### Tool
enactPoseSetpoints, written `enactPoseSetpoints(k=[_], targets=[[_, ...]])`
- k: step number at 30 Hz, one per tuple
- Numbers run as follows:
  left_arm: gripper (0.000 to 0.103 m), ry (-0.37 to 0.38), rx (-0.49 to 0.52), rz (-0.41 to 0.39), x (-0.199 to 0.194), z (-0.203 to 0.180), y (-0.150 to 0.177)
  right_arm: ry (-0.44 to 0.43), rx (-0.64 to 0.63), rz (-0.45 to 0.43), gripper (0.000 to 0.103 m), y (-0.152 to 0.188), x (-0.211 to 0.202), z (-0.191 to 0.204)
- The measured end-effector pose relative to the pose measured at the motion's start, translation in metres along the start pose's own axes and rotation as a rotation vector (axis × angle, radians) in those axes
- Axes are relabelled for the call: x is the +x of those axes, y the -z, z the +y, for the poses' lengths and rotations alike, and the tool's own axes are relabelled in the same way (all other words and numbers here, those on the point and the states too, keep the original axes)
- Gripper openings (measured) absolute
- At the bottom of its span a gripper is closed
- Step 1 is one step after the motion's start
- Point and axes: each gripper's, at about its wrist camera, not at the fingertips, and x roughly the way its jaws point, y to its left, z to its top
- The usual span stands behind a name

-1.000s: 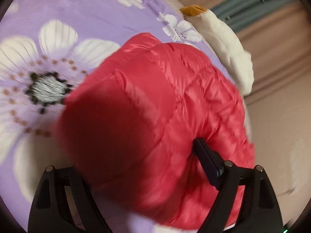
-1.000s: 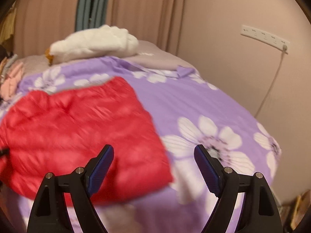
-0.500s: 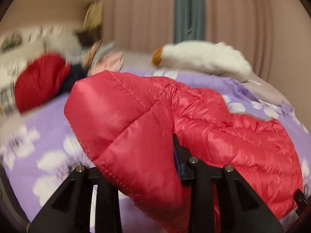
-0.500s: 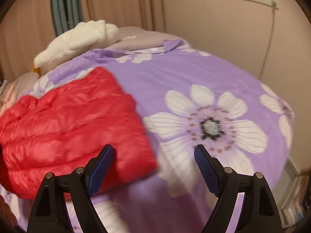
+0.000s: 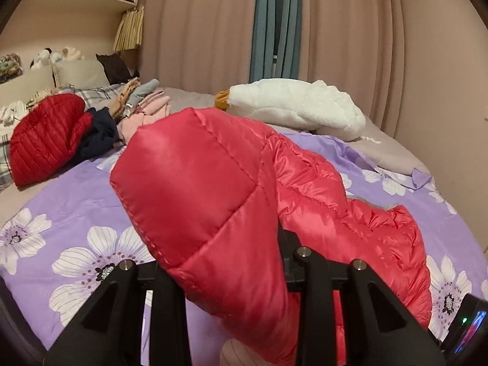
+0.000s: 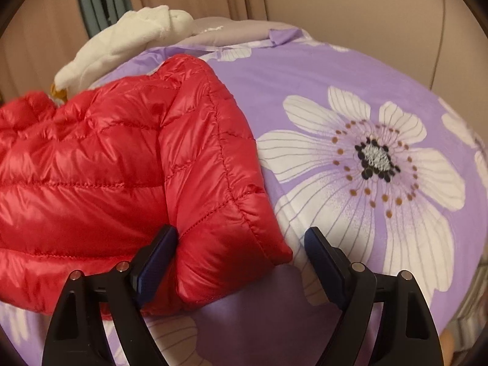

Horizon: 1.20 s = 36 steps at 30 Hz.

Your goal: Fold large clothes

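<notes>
**Left jaws pinching the red jacket, right jaws spread at its corner**

I am holding a fold of the red puffer jacket (image 5: 213, 189) in my left gripper (image 5: 225, 262); its jaws are pressing together on the fabric, which is bulging up and forward from between them and hiding the pads. Beyond those jaws the rest of the jacket is trailing away to the right across the purple flowered bedspread (image 5: 76, 201). Farther ahead a white plush toy (image 5: 292, 106) is lying by the curtains (image 5: 350, 30), and ahead to the left a pile of clothes (image 5: 61, 128) is sitting on the bed.

My right gripper (image 6: 241, 268) is hanging over the jacket's near corner with its jaws spread wide. The left pad is touching the quilted surface at a seam, and the corner itself is lying between the jaws; the right pad is standing clear over the bedspread, just beside the corner's edge. I am seeing the big white flower print ahead and to the right of these jaws.
</notes>
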Motion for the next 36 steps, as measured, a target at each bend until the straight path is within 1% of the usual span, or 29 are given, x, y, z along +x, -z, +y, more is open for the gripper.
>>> enactPoseSetpoints(k=[4,7,11,12,14,17,19,21,22,23,25,26,29,33,36], targets=[[0.032,-0.008,-0.032,0.021,0.002,-0.001,-0.003,0.048,0.028,-0.026,0.084,0.005,-0.002,0.004],[0.032,0.001,-0.032,0.024,0.0,-0.005,-0.006,0.028,0.04,-0.011,0.084,0.003,-0.001,0.0],[0.032,0.011,0.006,0.008,-0.008,-0.022,-0.01,0.012,0.032,-0.005,0.085,0.002,0.001,-0.004],[0.032,0.021,0.017,0.004,-0.01,-0.027,-0.01,0.017,0.028,-0.006,0.085,0.003,0.001,-0.003],[0.032,0.076,0.045,0.012,-0.014,-0.04,-0.01,0.024,0.023,-0.01,0.085,0.006,-0.001,0.0],[0.032,0.168,0.091,0.03,-0.018,-0.059,-0.008,0.012,0.022,-0.008,0.085,0.004,0.0,-0.002],[0.033,0.174,0.131,0.019,-0.02,-0.071,-0.004,0.005,0.014,-0.007,0.085,0.002,0.001,-0.002],[0.033,0.183,0.159,0.027,-0.019,-0.083,0.001,-0.011,0.014,-0.01,0.086,0.002,0.002,-0.003],[0.033,0.202,0.157,0.042,-0.019,-0.085,0.004,-0.023,0.015,-0.011,0.086,0.002,0.002,-0.005],[0.033,0.238,0.149,0.062,-0.019,-0.087,0.006,-0.029,0.014,-0.011,0.086,0.001,0.003,-0.006],[0.033,0.276,0.148,0.076,-0.019,-0.089,0.007,-0.04,0.006,-0.011,0.086,0.0,0.003,-0.007],[0.033,0.278,0.156,0.078,-0.02,-0.089,0.008,-0.049,0.009,-0.012,0.086,0.0,0.002,-0.009],[0.033,0.25,0.175,0.077,-0.02,-0.091,0.01,-0.078,0.054,-0.016,0.086,0.0,-0.002,-0.017],[0.034,0.28,0.153,0.102,-0.017,-0.093,0.009,-0.05,0.086,-0.032,0.086,-0.003,-0.017,-0.027],[0.035,0.299,0.15,0.108,-0.019,-0.099,0.008,-0.021,0.109,-0.067,0.086,-0.01,-0.035,-0.04]])
